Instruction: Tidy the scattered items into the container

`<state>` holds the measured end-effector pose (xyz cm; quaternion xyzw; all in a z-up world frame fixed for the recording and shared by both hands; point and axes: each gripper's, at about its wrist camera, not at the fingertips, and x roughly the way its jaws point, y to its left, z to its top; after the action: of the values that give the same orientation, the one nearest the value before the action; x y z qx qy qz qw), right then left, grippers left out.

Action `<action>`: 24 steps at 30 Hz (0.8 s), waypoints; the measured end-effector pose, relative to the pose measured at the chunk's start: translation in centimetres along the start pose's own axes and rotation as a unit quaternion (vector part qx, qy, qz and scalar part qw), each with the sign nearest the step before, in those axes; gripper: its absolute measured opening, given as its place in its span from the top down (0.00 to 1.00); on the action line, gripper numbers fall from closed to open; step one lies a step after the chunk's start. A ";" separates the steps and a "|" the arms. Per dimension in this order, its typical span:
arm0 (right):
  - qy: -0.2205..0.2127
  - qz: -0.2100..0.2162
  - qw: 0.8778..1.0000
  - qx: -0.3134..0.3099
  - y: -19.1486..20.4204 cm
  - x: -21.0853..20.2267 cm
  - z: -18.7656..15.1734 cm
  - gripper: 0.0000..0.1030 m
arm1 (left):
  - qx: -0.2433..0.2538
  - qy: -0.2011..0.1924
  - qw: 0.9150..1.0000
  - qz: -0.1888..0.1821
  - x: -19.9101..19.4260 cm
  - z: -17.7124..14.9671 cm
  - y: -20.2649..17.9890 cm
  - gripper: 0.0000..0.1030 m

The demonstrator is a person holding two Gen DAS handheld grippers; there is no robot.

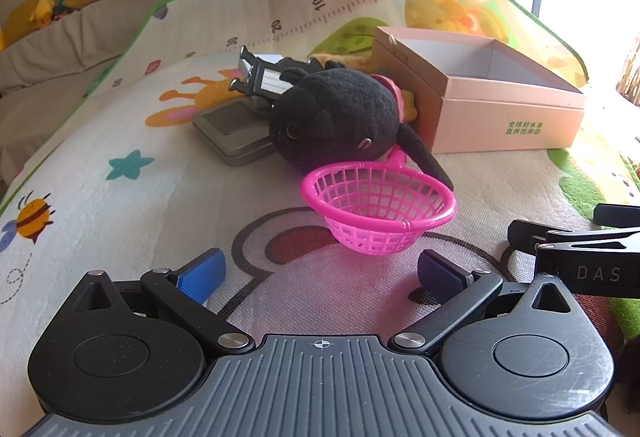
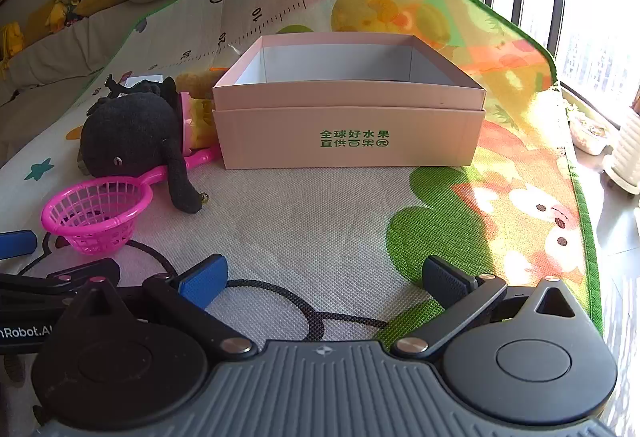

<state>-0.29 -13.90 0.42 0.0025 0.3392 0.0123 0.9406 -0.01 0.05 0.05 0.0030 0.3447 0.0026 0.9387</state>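
Your box (image 2: 348, 133) sits open on the mat (image 2: 320, 221), nothing visible inside it, while the scattered things lie piled just left of it. The black plush (image 1: 336, 113) lies over the pink net's (image 1: 380, 209) handle, so pulling the net first could drag the plush and tip the tin (image 1: 232, 129) and clip (image 1: 260, 77) behind it. Both your left tongs (image 1: 320, 277) and right tongs (image 2: 324, 281) are spread apart, holding nothing.

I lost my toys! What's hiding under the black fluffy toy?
The black plush lies on a pink net's handle and partly over a grey tin. Anything else beneath is covered.
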 end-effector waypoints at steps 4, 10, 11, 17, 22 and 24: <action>0.000 0.000 1.000 0.001 0.0 0.0 0.0 0.00 | 0.000 0.000 1.000 0.001 0.2 0.1 0.3 0.00; 0.001 0.001 1.000 -0.002 0.0 0.0 0.0 0.00 | 0.001 0.000 1.000 0.001 0.2 0.1 0.2 0.00; 0.001 0.001 1.000 -0.002 0.0 0.0 0.0 0.00 | 0.001 0.000 1.000 0.002 0.2 0.1 0.2 0.00; 0.001 0.005 1.000 -0.002 -0.1 0.0 0.0 0.00 | 0.002 -0.003 1.000 0.011 0.0 -0.2 0.1 0.00; 0.003 0.015 1.000 -0.010 -0.4 -0.1 0.0 0.00 | -0.001 -0.002 1.000 0.011 -0.2 -0.1 0.0 0.00; 0.004 0.020 1.000 -0.014 -0.5 -0.2 0.0 0.00 | -0.002 -0.002 1.000 0.010 -0.2 -0.1 0.1 0.00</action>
<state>-0.45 -14.38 0.51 -0.0043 0.3426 0.0360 0.9388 -0.27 0.12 0.08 0.0044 0.3424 0.0123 0.9395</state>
